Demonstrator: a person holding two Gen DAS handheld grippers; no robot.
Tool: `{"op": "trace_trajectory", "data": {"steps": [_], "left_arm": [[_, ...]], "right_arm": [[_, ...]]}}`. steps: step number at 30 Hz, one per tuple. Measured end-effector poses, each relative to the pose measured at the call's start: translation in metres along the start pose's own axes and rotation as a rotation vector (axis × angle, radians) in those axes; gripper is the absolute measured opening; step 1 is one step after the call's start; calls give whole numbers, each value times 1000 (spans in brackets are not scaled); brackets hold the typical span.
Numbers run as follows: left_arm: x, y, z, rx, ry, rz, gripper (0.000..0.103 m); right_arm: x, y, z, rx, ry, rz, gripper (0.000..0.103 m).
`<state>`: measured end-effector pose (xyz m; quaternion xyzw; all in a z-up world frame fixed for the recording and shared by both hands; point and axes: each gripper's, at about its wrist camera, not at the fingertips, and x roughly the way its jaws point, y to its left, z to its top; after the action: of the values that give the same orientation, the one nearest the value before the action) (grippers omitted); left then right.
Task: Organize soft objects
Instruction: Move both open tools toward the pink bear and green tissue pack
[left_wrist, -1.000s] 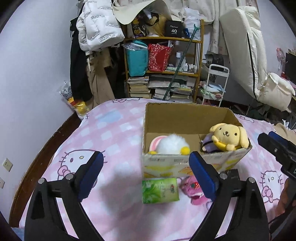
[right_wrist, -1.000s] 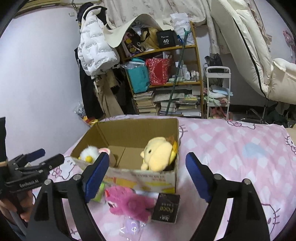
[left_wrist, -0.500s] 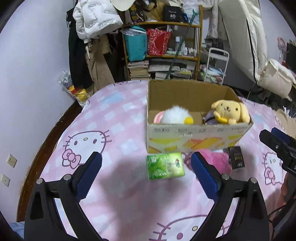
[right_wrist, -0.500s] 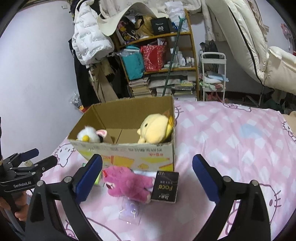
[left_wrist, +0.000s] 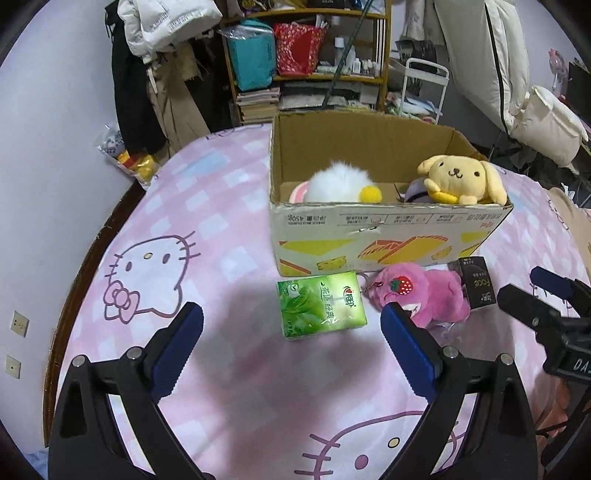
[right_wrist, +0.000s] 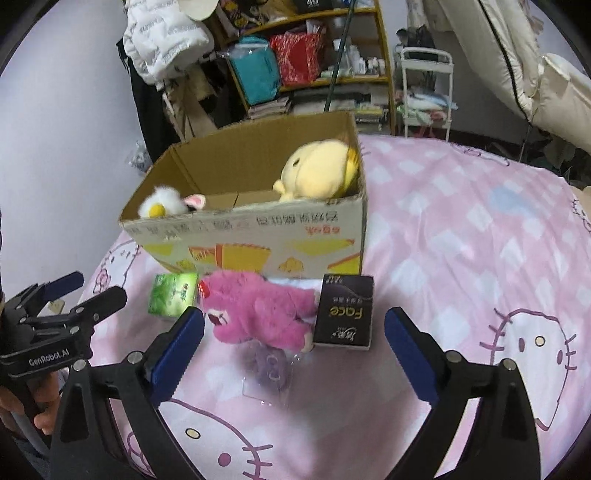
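Blue pads line both pairs of jaws we hold over the bed. In the left wrist view our left gripper (left_wrist: 291, 325) fills the lower part of the frame, its jaws spread wide and released, nothing between the pads. In the right wrist view our right gripper (right_wrist: 293, 326) likewise stands fully spread and empty at the bottom of the frame.

Pink checked bedsheet (left_wrist: 207, 206) with cartoon cat faces carries everything. Nearest us, at mid-frame, lie three loose things in a row: one green tissue pack (left_wrist: 320, 303) on the left, one pink plush bear (right_wrist: 258, 308) in the centre with a strawberry mark on it, and one black tissue pack (right_wrist: 344, 313) on the right, touching the bear. One small clear packet (right_wrist: 271, 369) with something purple in it lies just in front of the bear.

Just behind them stands one open cardboard box (left_wrist: 369, 236). We count two soft toys plainly inside: one white fluffy toy (left_wrist: 338, 182) at the left and one yellow plush dog (left_wrist: 460, 177) at the right, with something purple tucked under the dog that we cannot identify.

Farther off, at the top of the frame, one cluttered wooden shelf (left_wrist: 310, 74) stands against the wall, and one white puffer jacket (left_wrist: 170, 26) hangs at the upper left.
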<state>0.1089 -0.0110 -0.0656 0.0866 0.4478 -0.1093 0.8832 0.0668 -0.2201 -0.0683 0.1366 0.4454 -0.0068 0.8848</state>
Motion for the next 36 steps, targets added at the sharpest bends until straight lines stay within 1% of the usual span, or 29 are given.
{"op": "trace_trajectory", "data": {"steps": [5, 8, 12, 14, 23, 26, 28, 30, 34, 36], "left_arm": [[23, -1, 4, -15, 61, -30, 96], [35, -6, 3, -13, 85, -32, 96], [49, -11, 4, 4, 114, -29, 96], [57, -12, 5, 5, 132, -29, 96], [83, -16, 8, 7, 194, -40, 96], [91, -17, 8, 4, 215, -40, 96], [97, -17, 7, -1, 228, -38, 96], [103, -16, 6, -6, 240, -35, 96], [110, -13, 6, -22, 270, -44, 96], [110, -11, 6, -33, 266, -44, 93]], "right_arm": [[16, 0, -3, -6, 53, -14, 102], [22, -2, -5, 6, 81, 1, 102], [30, -3, -7, 9, 117, -8, 102], [35, -3, -9, 13, 149, 5, 102], [53, 8, -16, -12, 235, 9, 101], [61, 11, -21, -13, 272, 24, 91], [66, 13, -24, -10, 304, 53, 78], [71, 14, -26, -6, 329, 71, 75], [79, 18, -29, -10, 347, 74, 74], [84, 19, -30, -10, 357, 68, 75]]}}
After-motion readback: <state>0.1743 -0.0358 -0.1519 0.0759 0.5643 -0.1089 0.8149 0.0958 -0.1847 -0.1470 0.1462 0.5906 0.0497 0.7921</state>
